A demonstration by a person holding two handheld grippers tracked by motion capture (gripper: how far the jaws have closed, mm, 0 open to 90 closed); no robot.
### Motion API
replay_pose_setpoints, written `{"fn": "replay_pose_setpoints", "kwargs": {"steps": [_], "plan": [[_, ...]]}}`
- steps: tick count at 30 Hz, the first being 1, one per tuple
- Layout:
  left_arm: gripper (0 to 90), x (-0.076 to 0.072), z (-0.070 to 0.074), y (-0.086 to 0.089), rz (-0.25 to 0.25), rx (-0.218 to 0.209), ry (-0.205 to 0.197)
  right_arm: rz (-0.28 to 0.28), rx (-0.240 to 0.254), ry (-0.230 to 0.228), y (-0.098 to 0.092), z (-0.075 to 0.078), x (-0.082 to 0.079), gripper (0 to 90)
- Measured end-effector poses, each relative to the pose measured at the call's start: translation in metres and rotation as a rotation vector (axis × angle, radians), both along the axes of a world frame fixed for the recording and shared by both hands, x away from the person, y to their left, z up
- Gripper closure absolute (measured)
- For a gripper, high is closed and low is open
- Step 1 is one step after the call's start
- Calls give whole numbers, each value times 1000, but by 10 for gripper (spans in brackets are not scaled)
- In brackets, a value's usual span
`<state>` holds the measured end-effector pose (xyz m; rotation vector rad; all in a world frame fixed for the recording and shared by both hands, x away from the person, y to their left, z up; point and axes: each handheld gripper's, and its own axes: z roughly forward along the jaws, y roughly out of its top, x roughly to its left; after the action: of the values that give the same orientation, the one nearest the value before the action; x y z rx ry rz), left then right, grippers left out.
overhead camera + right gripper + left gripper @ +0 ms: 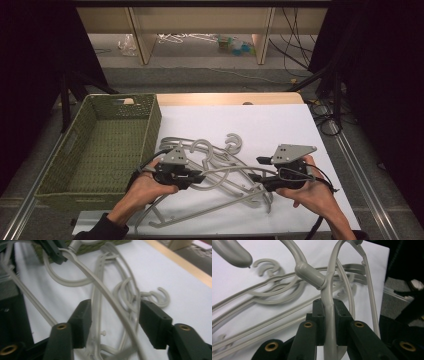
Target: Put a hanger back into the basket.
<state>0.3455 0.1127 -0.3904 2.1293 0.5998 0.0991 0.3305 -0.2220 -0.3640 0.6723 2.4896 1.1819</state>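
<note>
Left gripper (329,322) fingers clamp a grey hanger (329,290) — right gripper (115,322) fingers gape, unpinching.

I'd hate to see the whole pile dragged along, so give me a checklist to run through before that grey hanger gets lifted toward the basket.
1. Left tool shut on the held hanger, near its neck: ok.
2. Right tool clear of the hanger: ok, jaws stand apart with the hanger's arm passing between them, untouched.
3. Held hanger free of the other hangers: cannot tell; they overlap in a tangled pile.
4. Woven basket ready to receive: ok, it looks empty and sits beside the left tool.
5. Hooks unsnagged: cannot tell; several lie crossed on the white tabletop.
</note>
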Motion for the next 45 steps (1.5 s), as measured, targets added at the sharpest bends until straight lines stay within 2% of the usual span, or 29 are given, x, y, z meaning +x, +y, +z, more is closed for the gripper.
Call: {"fn": "replay_pose_setpoints", "kwargs": {"steps": [3, 5, 6, 10, 15, 17, 20, 23, 26, 30, 32, 33, 34, 35, 36, 39, 40, 42, 45], "plan": [[813, 6, 6, 11, 48, -11, 13, -21, 26, -4, -3, 0, -6, 405], [812, 8, 10, 17, 80, -19, 8, -37, 41, -11, -5, -1, -12, 398], [812, 10, 12, 20, 93, -34, 14, -42, 49, -19, -6, -2, -14, 389], [812, 15, 24, 34, 152, -53, -13, -46, 72, 11, -9, -9, -26, 382], [812, 16, 45, 49, 175, -103, -29, -46, 72, 49, -11, -24, -31, 383], [813, 15, 57, 56, 195, -116, -55, -42, 74, 64, -11, -28, -32, 382], [813, 16, 72, 67, 213, -127, -74, -39, 71, 73, -10, -33, -34, 371], [814, 17, 81, 77, 238, -145, -79, -39, 81, 81, -11, -37, -33, 358], [813, 21, 89, 90, 259, -141, -83, -51, 89, 84, -11, -39, -32, 335], [813, 28, 95, 109, 313, -157, -72, -55, 97, 86, -9, -43, -31, 307], [812, 29, 99, 119, 341, -173, -24, -56, 93, 96, -8, -45, -31, 296], [813, 29, 99, 122, 347, -178, -18, -58, 94, 97, -8, -46, -30, 287], [813, 32, 100, 128, 347, -172, -47, -58, 94, 99, -8, -46, -30, 283], [812, 34, 102, 134, 365, -147, -62, -61, 95, 100, -8, -46, -30, 283], [813, 34, 102, 134, 365, -147, -62, -61, 95, 100, -8, -46, -30, 283], [812, 38, 105, 156, 415, -124, -74, -56, 96, 104, -8, -47, -30, 282], [812, 38, 105, 156, 415, -124, -74, -57, 94, 103, -8, -47, -30, 282], [812, 41, 105, 170, 439, -116, -86, -51, 91, 106, -7, -48, -30, 282], [812, 44, 104, 189, 478, -81, -117, -42, 88, 112, -6, -49, -30, 282]]}}
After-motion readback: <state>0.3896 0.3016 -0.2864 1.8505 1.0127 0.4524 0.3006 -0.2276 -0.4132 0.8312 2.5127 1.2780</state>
